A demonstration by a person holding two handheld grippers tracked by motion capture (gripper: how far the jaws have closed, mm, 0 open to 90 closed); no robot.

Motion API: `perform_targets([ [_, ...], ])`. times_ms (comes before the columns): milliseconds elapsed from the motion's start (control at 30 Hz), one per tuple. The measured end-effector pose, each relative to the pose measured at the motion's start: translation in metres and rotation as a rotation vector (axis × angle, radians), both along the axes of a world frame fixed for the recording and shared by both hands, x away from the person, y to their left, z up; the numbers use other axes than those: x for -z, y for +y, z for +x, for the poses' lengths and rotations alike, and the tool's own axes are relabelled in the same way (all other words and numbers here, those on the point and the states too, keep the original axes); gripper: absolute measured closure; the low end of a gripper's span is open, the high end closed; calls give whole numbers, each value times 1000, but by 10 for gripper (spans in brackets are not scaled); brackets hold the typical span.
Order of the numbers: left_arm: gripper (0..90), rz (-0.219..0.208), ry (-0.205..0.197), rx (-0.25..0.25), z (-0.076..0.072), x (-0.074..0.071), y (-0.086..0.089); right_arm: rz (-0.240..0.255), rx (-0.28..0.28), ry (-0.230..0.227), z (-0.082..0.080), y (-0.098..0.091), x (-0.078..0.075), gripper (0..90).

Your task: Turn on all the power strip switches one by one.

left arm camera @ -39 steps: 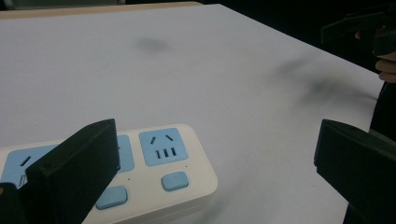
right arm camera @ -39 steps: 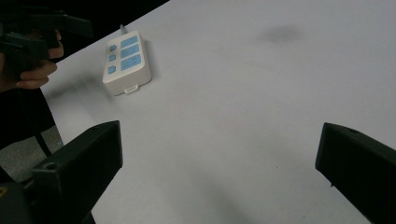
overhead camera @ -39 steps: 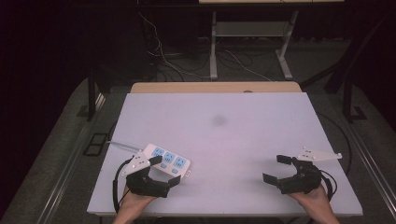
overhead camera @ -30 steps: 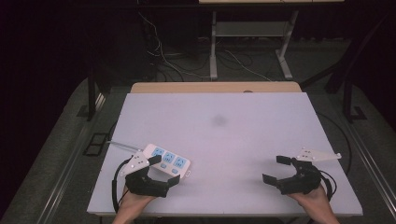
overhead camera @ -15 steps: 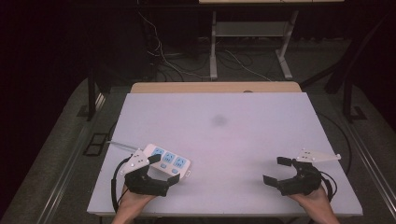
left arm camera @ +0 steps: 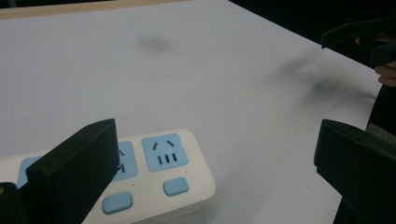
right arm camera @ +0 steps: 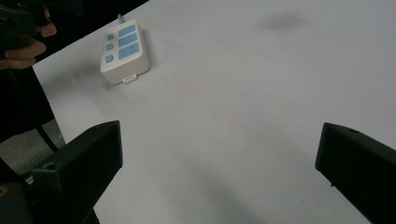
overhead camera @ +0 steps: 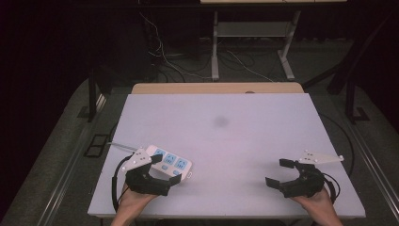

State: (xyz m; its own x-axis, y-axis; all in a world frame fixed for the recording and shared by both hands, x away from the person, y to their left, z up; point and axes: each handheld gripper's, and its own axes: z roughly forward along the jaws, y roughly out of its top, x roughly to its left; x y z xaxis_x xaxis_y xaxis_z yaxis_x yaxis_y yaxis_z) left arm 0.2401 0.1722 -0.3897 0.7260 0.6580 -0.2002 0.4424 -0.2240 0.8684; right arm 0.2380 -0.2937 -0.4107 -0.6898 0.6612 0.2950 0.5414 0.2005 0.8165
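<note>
Jaws of the left hand-held gripper [overhead camera: 162, 169] gape over a white plastic power strip with blue sockets [overhead camera: 170, 163]; the right hand-held gripper [overhead camera: 277, 172] hovers open, well apart, above the white worktop [overhead camera: 226, 141].

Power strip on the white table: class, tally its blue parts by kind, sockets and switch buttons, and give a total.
On the power strip, counted in the right gripper view:
Blue socket panels: 3
Blue switch buttons: 3
Total: 6 blue parts
</note>
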Motion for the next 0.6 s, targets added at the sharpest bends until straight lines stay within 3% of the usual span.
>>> perform_targets([
  [600,0,72,42,31,11,-16,3,-6,13,-1,1,-3,2,6],
])
